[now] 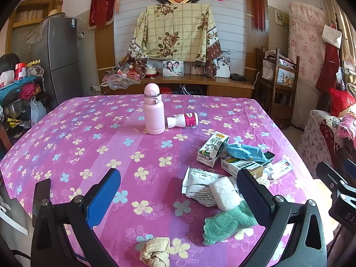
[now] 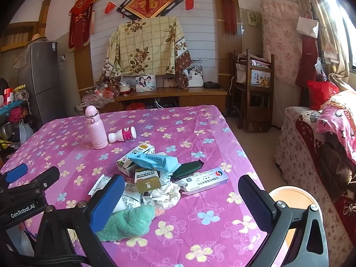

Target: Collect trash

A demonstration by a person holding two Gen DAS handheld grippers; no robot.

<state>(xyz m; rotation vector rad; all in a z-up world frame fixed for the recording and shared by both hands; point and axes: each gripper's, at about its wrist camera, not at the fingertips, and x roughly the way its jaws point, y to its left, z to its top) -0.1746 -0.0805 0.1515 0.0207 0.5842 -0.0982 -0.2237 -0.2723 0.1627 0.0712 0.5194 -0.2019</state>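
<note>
From the left wrist view the left gripper [image 1: 178, 191] hangs wide and empty, the trash pile [image 1: 235, 166] lying ahead to its right, while the right wrist view puts that pile straight ahead of the wide, empty right gripper [image 2: 181, 197], likely the nearer.

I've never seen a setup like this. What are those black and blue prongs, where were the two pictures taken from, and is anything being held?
They are two hand-held grippers, each carrying a camera that looks along its jaws. One picture looks out from the left gripper, the other from the right gripper. Both are open and empty. On the pink flowered tablecloth stand a pale pink flask, a white bottle lying on its side and a heap of cartons and wrappers.
</note>
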